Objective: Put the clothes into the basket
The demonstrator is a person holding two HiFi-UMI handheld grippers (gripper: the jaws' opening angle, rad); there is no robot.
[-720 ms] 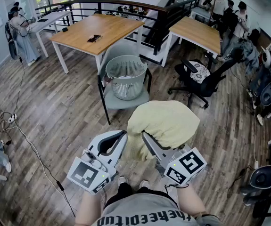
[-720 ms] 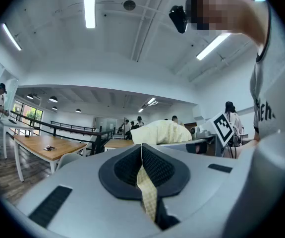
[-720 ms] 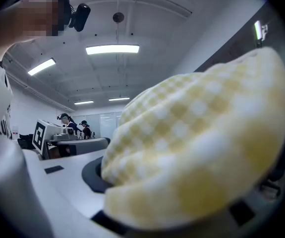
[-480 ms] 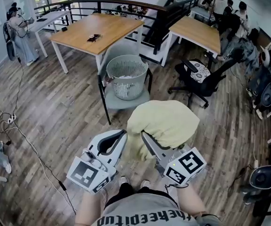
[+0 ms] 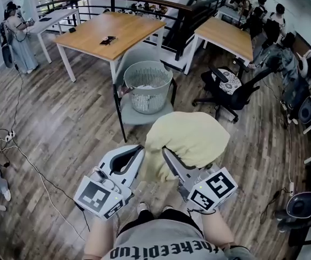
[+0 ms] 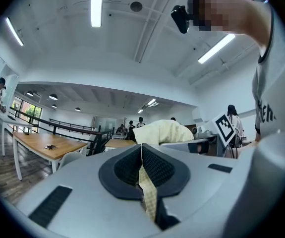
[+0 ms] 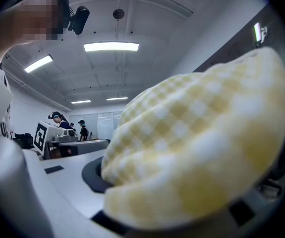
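Little has shifted since the earlier frames: both grippers sit where they were, low in the head view, and only the room beyond has slid slightly as the head camera tipped. From my seat I read the left gripper (image 5: 139, 151) as closed, its jaws pinching a thin strip of the pale yellow checked cloth bundle (image 5: 190, 137). In the left gripper view that strip runs down the seam between the two dark pads. On the right gripper (image 5: 169, 156) the jaws stand part-way apart and clamp a thick fold of the same cloth, which swells over them and fills most of the right gripper view. Both grippers hold the bundle up off the wooden plank floor (image 5: 74, 129), its bulk bulging up and to the right. Ahead of it, well apart, I see the round grey mesh laundry basket (image 5: 144, 99) standing on the seat of a grey chair (image 5: 144, 116), beside a light wooden desk (image 5: 104, 34). A black office chair (image 5: 228, 91) stands to the right of the basket
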